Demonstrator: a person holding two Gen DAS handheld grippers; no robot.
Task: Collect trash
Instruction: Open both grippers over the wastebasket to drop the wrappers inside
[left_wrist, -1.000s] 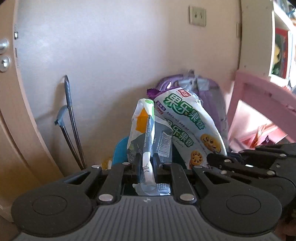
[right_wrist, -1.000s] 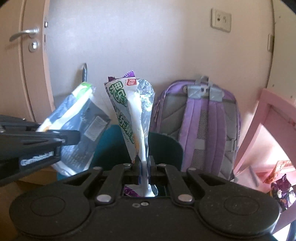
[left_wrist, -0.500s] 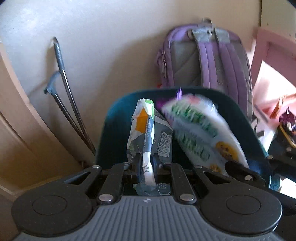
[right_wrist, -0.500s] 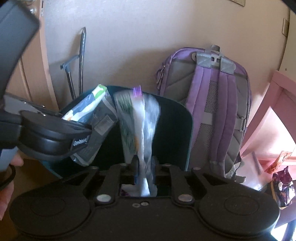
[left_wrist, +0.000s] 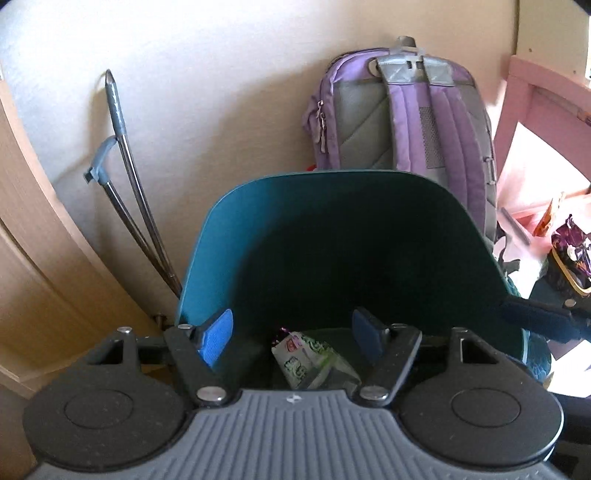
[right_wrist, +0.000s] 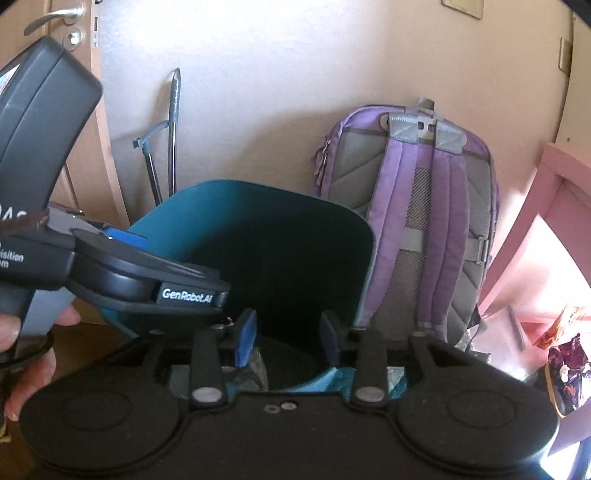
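Note:
A teal bin (left_wrist: 207, 258) fills the middle of the left wrist view, its dark inside facing me. At its bottom lies a green and white snack wrapper (left_wrist: 306, 363). My left gripper (left_wrist: 291, 338) hangs open over the bin's mouth with nothing between its blue-padded fingers. My right gripper (right_wrist: 286, 336) is also open and empty, over the same teal bin (right_wrist: 173, 206). A crumpled silvery wrapper (right_wrist: 255, 369) shows just below its left finger. The left gripper's body (right_wrist: 155, 280) crosses the left of the right wrist view.
A purple backpack (left_wrist: 406, 122) leans on the wall behind the bin. A folded metal walking stick (left_wrist: 125, 184) stands to the left beside a wooden door. Pink furniture (left_wrist: 539, 122) and a purple snack bag (left_wrist: 572, 258) are at the right. A hand (right_wrist: 22, 350) holds the left gripper.
Both grippers tilted down over the bin and opened. The two snack wrappers they held have dropped inside.

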